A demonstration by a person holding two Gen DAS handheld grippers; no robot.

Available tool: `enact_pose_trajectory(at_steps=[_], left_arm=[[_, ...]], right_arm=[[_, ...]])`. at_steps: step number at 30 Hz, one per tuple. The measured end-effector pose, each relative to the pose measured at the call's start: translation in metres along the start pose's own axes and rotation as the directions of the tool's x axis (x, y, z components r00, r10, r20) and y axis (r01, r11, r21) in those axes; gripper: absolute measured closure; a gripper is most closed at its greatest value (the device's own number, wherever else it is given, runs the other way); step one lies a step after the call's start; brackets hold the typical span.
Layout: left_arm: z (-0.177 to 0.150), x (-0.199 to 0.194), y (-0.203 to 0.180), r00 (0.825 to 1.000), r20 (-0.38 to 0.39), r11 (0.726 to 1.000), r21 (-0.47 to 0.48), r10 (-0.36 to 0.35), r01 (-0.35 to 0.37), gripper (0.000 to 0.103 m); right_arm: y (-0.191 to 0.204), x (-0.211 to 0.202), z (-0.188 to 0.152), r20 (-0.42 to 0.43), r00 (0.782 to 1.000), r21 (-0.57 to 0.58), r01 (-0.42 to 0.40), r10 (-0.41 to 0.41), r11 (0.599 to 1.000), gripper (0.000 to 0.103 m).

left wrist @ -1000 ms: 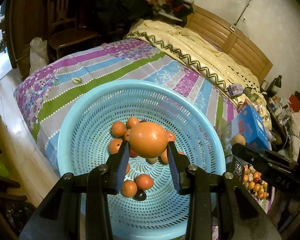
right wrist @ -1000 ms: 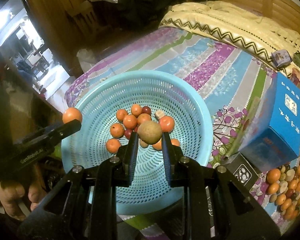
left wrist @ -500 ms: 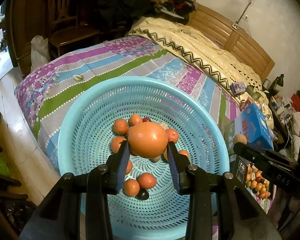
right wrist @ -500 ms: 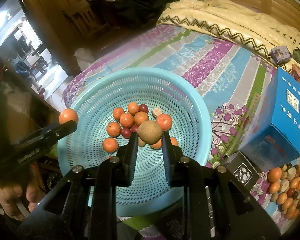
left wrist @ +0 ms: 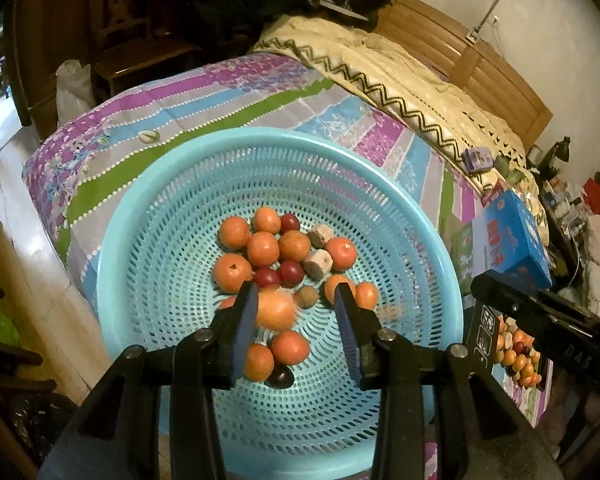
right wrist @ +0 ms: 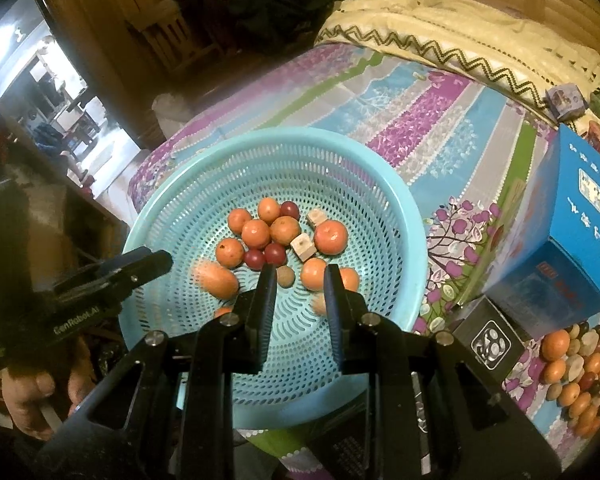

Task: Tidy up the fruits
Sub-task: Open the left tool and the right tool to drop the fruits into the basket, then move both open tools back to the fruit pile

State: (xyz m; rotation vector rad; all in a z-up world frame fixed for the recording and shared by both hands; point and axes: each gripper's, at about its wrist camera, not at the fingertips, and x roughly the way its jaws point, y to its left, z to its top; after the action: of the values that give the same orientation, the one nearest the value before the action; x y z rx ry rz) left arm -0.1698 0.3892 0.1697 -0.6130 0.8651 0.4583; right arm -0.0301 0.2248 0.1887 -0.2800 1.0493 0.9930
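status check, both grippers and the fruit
Left gripper jaws opening, nothing pinched. Right gripper open, empty. Blurred orange loose in blue basket. Nothing in the way.

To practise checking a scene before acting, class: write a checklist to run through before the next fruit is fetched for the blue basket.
1. Left hand-held gripper empty: ok. Its jaws are opening; the blurred orange is not pinched.
2. Right hand-held gripper empty: ok, nothing between its jaws.
3. Fruit settled in the basket: not ok. The orange and a small brown fruit are blurred.
4. More fruit waiting: ok, a pile lies on the bedspread.
5. Clear way to the pile: cannot tell; the black box stands between.
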Motion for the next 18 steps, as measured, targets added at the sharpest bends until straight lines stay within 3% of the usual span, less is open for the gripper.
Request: enact_pose_trajectory(at_steps=[6,8,15,18], left_arm=[[0.001,-0.001,0.000,1.000,0.017,1.000,-0.001,0.014,-0.014,0.041],[0.001,-0.001,0.001,1.000,0.020,1.000,-0.005,0.016,-0.016,0.039],[0.000,0.001,-0.006,1.000,0.022,1.000,-0.001,0.007,-0.007,0.037],[-0.002,0.000,-0.013,0.999,0.038,1.000,0.011,0.009,-0.009,0.027]], right_arm=[[-0.002,0.000,-0.001,0.000,1.000,0.009,-0.009,0.009,1.000,0.074],[-0.004,-0.001,-0.001,0.007,1.000,0.018,-0.018,0.018,1.000,0.059],[-0.005,-0.014,-0.006,0.066,0.998,0.014,-0.007,0.007,1.000,0.048],[-0.003,-0.025,-0.011,0.110,0.994,0.001,0.021,-0.021,1.000,0.030]])
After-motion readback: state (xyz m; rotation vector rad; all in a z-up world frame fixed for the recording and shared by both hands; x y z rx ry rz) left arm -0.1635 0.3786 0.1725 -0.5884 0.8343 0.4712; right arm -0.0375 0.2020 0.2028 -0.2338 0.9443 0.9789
